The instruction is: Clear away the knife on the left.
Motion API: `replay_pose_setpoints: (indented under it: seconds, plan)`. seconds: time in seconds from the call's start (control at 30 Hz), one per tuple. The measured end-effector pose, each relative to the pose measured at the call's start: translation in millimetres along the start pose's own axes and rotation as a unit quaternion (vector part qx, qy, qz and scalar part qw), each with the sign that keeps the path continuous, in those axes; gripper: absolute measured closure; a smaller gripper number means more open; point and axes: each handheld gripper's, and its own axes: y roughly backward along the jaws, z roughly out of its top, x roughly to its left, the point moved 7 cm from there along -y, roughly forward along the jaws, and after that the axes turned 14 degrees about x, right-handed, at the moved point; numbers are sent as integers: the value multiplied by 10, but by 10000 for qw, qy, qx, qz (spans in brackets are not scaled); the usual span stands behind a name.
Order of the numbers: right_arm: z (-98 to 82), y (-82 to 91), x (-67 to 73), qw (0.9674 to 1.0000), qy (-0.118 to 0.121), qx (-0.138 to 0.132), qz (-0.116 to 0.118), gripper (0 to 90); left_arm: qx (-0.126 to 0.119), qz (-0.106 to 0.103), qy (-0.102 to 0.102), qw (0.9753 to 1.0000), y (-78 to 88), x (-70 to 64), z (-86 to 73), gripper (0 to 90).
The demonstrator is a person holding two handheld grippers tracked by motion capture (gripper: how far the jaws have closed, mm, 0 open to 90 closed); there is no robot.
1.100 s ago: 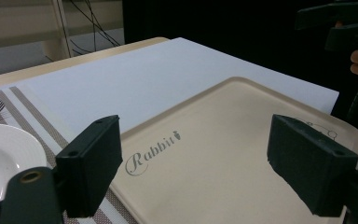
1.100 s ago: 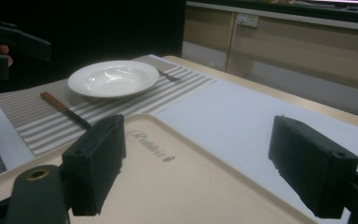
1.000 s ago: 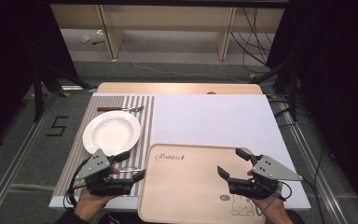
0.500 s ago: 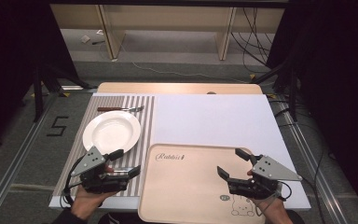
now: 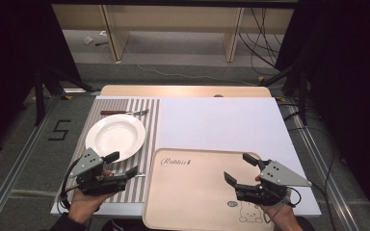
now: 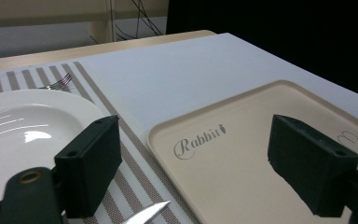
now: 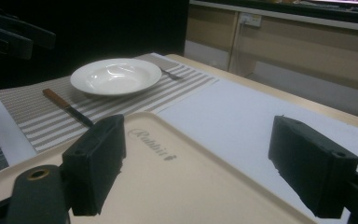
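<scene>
Beige tray sits at the table's near edge, plate on the striped mat toward the left. My left gripper hangs spread wide over the mat, right gripper gaping over the tray, both empty.

White plate on striped placemat; fork beyond it. Knife beside plate. Beige tray alongside placemat.
</scene>
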Motion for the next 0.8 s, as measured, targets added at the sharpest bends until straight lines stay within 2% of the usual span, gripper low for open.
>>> replay_pose_setpoints:
  seconds: [0.2,0.57,0.8]
  plan:
    - [2,1,-1,10000,-3,-4,2,199,-29,85,26,10000,35,72,3,174]
    - [1,-3,3,10000,12,8,17,199,-6,115,-11,9999,50,108,-3,177]
    - [0,-9,9,10000,19,18,33,200,-42,163,37,9999,68,138,1,179]
